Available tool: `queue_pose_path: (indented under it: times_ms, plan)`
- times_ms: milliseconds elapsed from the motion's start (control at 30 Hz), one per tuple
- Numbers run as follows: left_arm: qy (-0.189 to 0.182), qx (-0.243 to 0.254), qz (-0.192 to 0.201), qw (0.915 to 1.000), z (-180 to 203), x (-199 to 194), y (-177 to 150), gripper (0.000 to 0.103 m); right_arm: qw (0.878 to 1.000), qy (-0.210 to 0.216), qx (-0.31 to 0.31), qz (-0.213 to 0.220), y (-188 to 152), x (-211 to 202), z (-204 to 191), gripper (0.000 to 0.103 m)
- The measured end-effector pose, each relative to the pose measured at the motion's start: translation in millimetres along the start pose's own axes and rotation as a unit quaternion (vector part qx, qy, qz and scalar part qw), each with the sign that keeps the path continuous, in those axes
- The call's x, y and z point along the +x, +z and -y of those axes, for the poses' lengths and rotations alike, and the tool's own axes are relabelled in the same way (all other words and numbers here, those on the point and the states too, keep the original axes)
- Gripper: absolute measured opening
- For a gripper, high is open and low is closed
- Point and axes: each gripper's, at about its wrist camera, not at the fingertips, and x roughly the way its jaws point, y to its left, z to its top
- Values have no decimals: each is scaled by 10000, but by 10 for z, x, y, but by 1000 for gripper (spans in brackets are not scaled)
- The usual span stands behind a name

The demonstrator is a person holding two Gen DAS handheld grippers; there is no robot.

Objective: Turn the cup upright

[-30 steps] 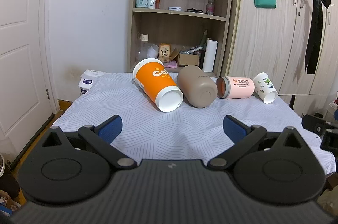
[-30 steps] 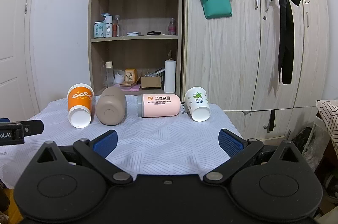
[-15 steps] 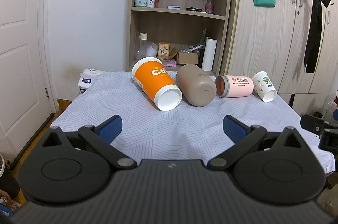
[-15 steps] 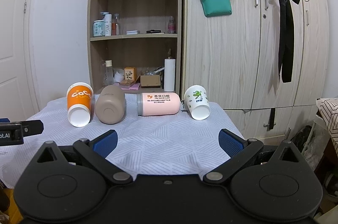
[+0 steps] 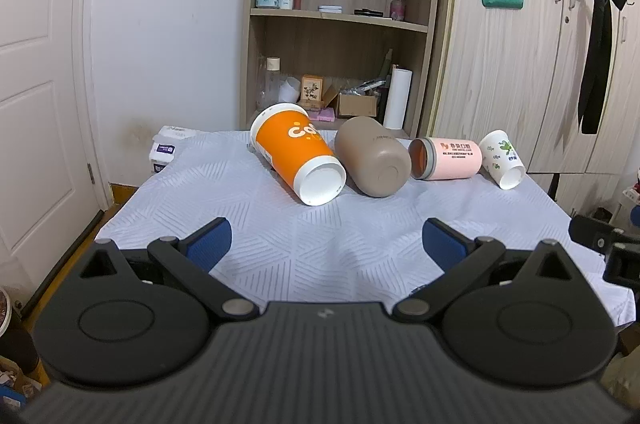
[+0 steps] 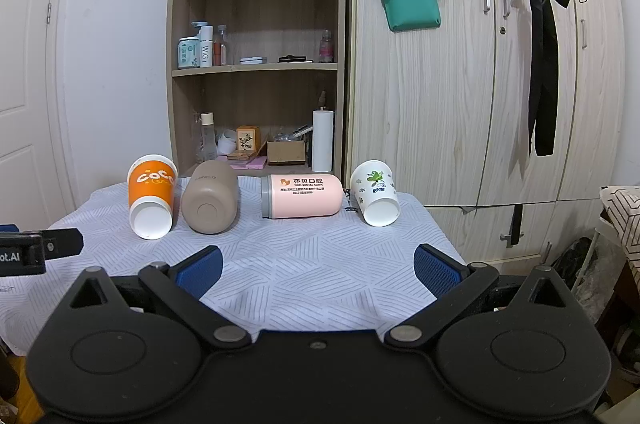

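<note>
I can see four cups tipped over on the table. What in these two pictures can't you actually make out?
- Orange cup, brown tumbler, white cup: bases face both cameras, so their mouths are hidden.
- Pink cup: small print too tiny to read in the right view.
- Table: near edge hidden behind each hand-held gripper body.
- Left hand-held gripper: cut off by the right view's left edge.

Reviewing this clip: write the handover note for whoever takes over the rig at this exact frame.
Left gripper: open, empty, short of the cups.
Right gripper: open, empty, also short of them.
Four cups lie on their sides in a row on the table: orange cup, brown cup, pink cup, white cup.
Done: nothing; none upright.
Left: grasp and stand a cup up.
</note>
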Motion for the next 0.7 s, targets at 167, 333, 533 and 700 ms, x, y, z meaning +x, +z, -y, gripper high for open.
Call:
queue_pose_path:
  times_ms: [167, 333, 533, 700]
  plan:
    - [-28, -44, 80, 10000, -7, 21, -17, 103, 10000, 12, 10, -4, -6, 6, -3, 103]
    - [-32, -11, 63, 10000, -6, 33, -12, 103, 10000, 18, 41, -18, -15, 44, 5, 103]
    - [-112, 49, -123, 9999, 69, 27, 145, 103, 9991, 382, 69, -154, 33, 88, 184, 103]
    - [-575, 157, -531, 9968, 304, 174, 400, 103, 9933, 941, 176, -643, 149, 230, 450, 103]
